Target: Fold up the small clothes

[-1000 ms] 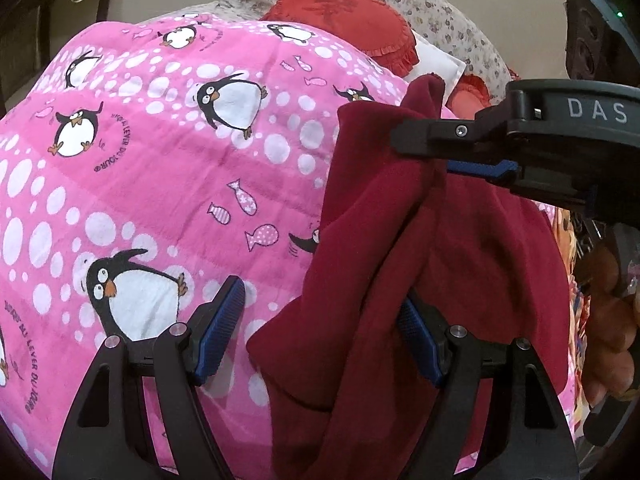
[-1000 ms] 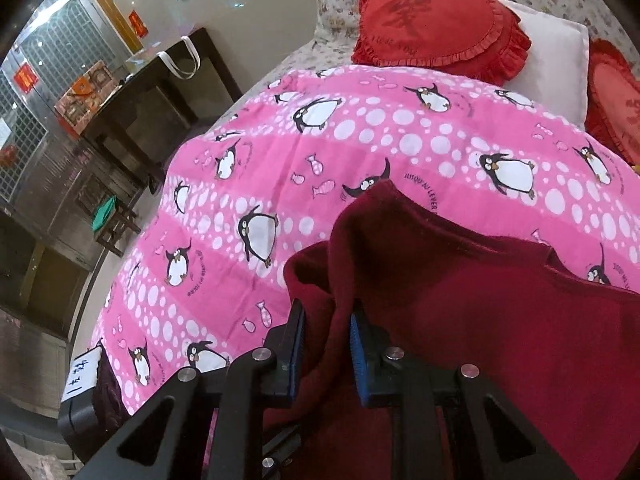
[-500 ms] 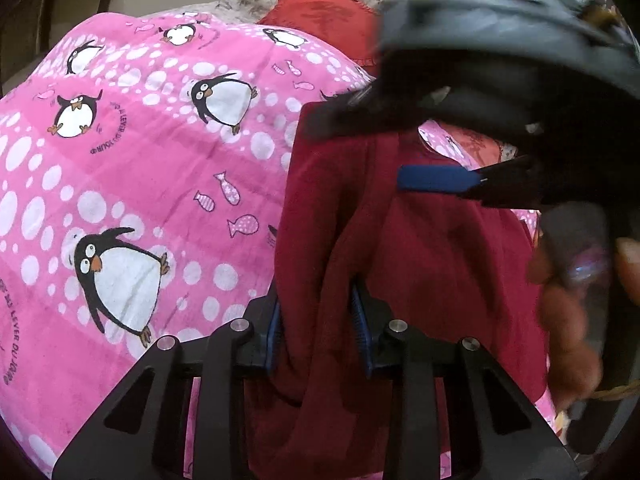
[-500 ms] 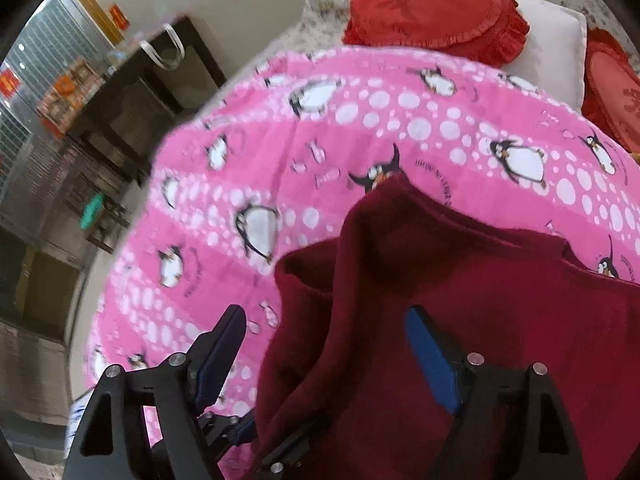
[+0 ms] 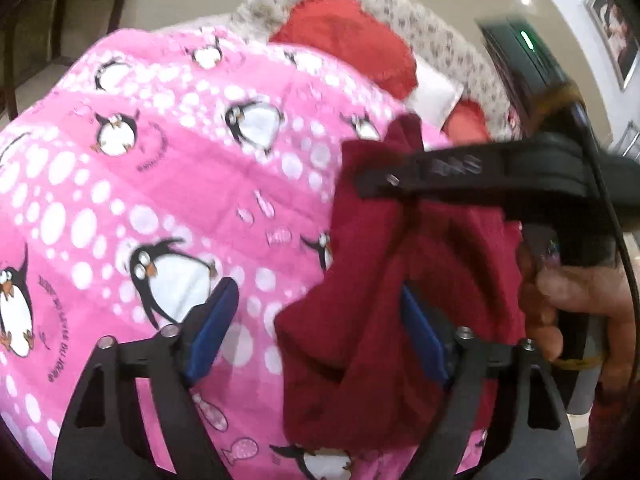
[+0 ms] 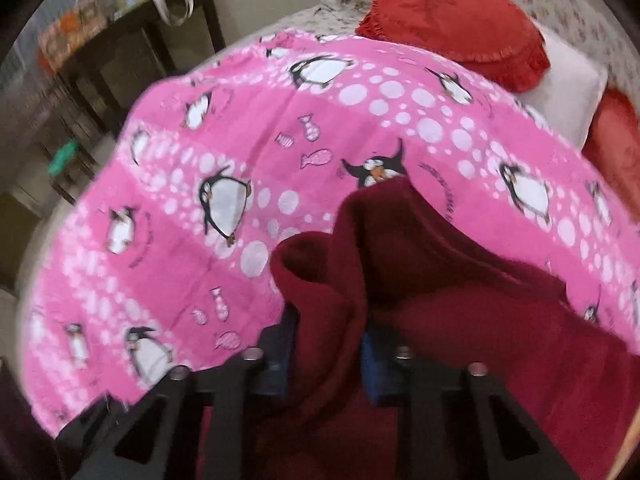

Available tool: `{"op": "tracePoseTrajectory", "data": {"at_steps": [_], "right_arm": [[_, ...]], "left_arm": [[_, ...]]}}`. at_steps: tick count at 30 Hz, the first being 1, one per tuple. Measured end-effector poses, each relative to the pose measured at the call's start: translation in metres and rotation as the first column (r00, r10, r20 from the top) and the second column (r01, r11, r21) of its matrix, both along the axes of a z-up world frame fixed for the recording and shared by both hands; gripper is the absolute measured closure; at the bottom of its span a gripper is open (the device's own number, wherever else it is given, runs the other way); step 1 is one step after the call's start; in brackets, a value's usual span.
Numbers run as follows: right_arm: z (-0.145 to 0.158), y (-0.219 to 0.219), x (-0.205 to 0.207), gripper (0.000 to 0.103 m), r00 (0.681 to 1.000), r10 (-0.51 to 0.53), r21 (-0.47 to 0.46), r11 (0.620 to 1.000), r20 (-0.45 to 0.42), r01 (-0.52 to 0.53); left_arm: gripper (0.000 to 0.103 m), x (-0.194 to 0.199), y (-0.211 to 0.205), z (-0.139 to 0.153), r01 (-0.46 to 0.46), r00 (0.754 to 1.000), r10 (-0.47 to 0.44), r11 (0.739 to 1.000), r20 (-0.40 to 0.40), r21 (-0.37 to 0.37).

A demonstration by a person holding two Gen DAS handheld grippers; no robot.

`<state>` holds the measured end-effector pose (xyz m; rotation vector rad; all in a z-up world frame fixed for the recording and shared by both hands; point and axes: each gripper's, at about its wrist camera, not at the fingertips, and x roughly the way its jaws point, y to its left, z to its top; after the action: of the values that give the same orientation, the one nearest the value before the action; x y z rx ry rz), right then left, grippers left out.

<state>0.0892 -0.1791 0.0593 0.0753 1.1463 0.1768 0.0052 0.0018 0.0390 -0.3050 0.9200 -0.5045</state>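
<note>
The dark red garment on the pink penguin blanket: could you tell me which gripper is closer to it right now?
Right. The right gripper is closing on a bunched fold of the dark red garment. The left gripper is opening, its pads off the cloth.

Soft indoor light, motion blur throughout (fisheye edges dark, bent).

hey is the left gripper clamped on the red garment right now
No, the left gripper stands wide, jaws opening, its left pad off the garment.

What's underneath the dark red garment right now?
The pink penguin blanket lies under the dark red garment and shows all around it. Whatever else the garment covers, and the blanket's part beneath it, cannot be seen.
</note>
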Motion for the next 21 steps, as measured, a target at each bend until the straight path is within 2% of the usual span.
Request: {"op": "tracePoseTrajectory", "data": {"at_steps": [3,6,9,13,15,18,21], "right_arm": [[0.004,-0.011,-0.004,0.082,1.000,-0.017,0.068,0.998,0.004,0.017],[0.002,-0.009,-0.008,0.082,1.000,-0.016,0.075,0.997,0.004,0.016],[0.002,-0.006,-0.008,0.082,1.000,-0.013,0.075,0.997,0.007,0.012],[0.001,-0.011,-0.008,0.082,1.000,-0.008,0.093,0.996,0.011,0.007],[0.000,-0.013,-0.010,0.082,1.000,-0.007,0.110,0.994,0.013,0.005],[0.004,-0.016,-0.016,0.082,1.000,-0.006,0.133,0.991,0.026,0.002],[0.012,-0.018,-0.021,0.082,0.999,0.001,0.136,0.991,0.040,-0.006]], "left_arm": [[0.020,0.003,-0.012,-0.001,0.037,0.999,-0.037,0.999,0.004,0.026],[0.020,0.014,-0.032,-0.007,0.078,0.997,-0.076,0.995,-0.024,0.059],[0.021,0.022,-0.033,-0.018,0.077,0.995,-0.075,0.997,-0.064,0.030],[0.053,0.023,-0.024,-0.025,0.042,0.994,-0.044,0.999,-0.098,-0.023],[0.063,0.025,-0.020,-0.026,0.040,0.991,-0.047,0.998,-0.124,-0.056],[0.073,0.021,-0.025,-0.019,0.042,0.993,-0.045,0.999,-0.111,-0.033],[0.075,0.013,-0.034,-0.004,0.043,0.995,-0.044,0.999,-0.092,-0.012]]}}
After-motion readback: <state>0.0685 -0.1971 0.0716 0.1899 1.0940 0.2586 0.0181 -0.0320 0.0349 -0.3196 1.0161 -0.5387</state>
